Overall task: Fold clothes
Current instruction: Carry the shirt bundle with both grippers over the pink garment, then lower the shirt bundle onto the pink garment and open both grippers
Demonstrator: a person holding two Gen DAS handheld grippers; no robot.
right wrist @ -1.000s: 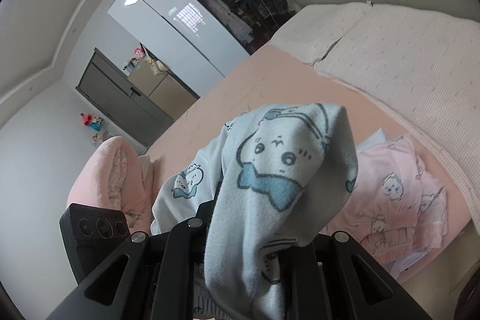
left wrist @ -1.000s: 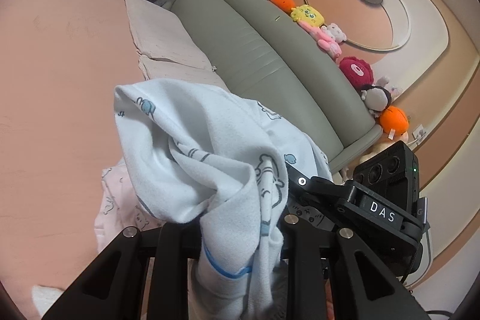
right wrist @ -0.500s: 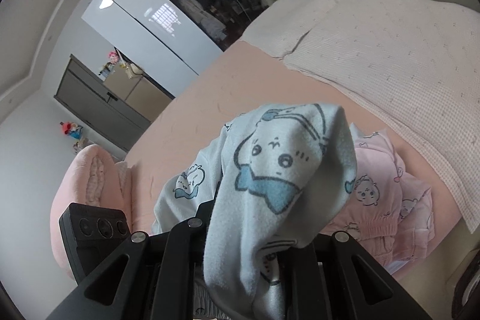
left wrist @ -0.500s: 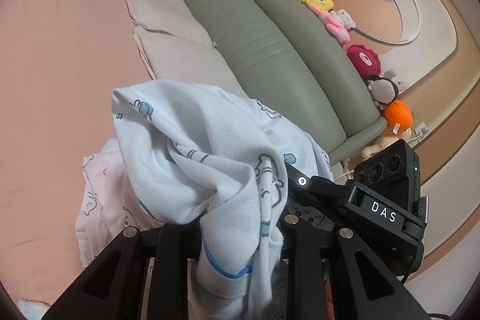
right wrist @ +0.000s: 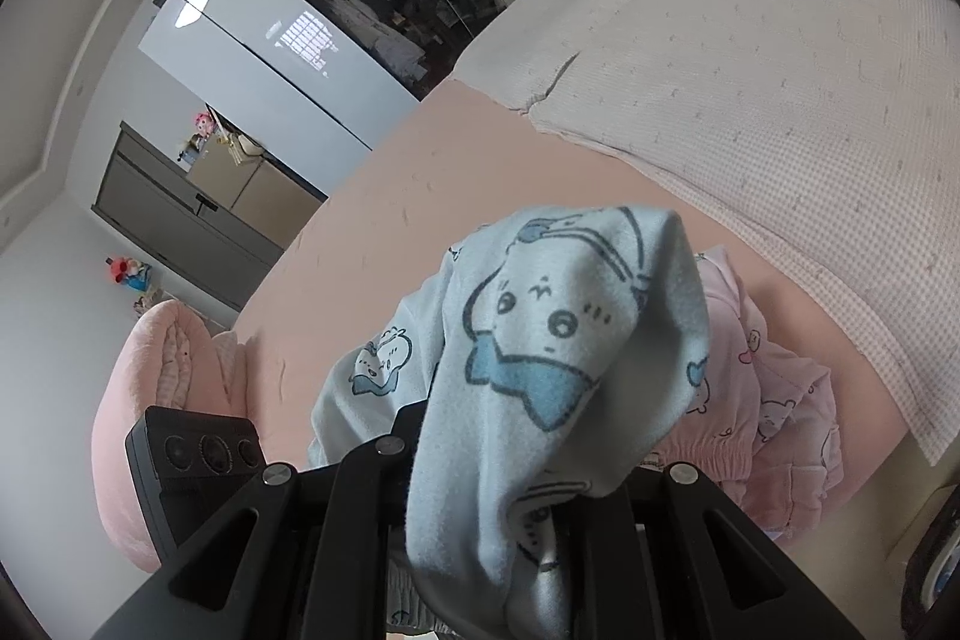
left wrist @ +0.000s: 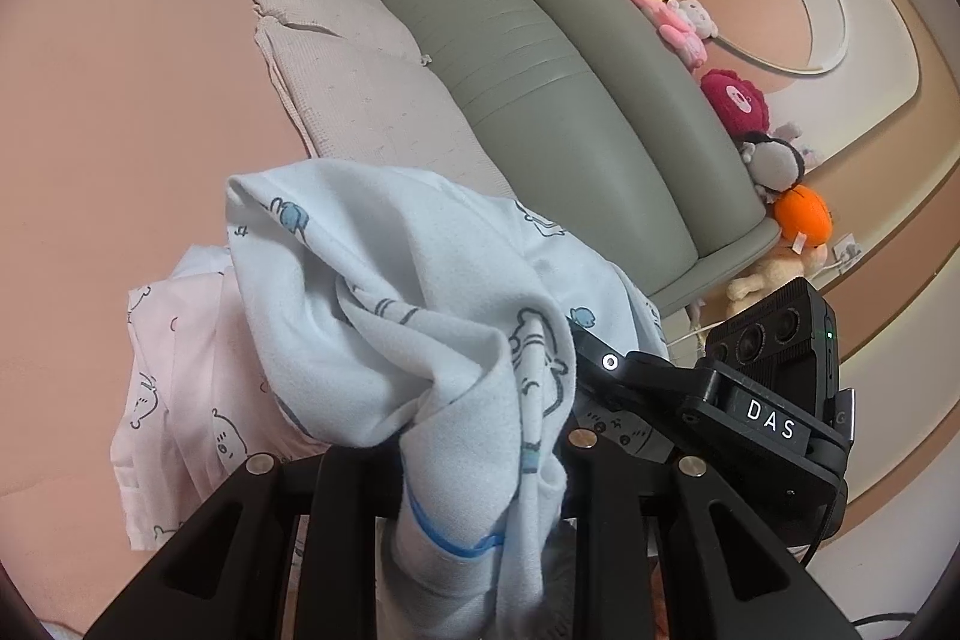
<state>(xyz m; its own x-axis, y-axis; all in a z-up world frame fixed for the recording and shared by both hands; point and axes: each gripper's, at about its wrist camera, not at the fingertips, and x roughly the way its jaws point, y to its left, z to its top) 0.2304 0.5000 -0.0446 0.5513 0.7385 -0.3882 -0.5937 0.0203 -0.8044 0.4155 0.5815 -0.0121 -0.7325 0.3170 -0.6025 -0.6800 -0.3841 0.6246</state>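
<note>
Two grippers, one garment, and both have a bite of it: the left gripper (left wrist: 474,466) has its jaws pressed nearly together on a bunched fold of the light blue cartoon-print top (left wrist: 384,292), and the right gripper (right wrist: 480,466) is pinching another part of the same cloth (right wrist: 558,340) the same way, fabric flopping forward over the fingers in both wrist views. So the top isn't lying anywhere yet, it's hanging in the air between the two hands, draped over the jaws with the rest dropping below out of sight. I can't tell which edge each side has, too crumpled. From the left wrist view you can see the right gripper's camera block just off to the side, so the hands are close together and the cloth between them is slack, not stretched. That's what matters for the next bit, I reckon: the hands need to pull apart sideways so the top's long axis runs between them before it goes down flat. Right below and just past the jaws is a pink printed garment (right wrist: 774,400) in a heap on the peach bedsheet (left wrist: 120,100), so neither hand is really nearer to clear sheet. Further back are the pale waffle pillows (right wrist: 780,100), then the grey-green headboard (left wrist: 570,88) with plush toys (left wrist: 732,100) along the top.
</note>
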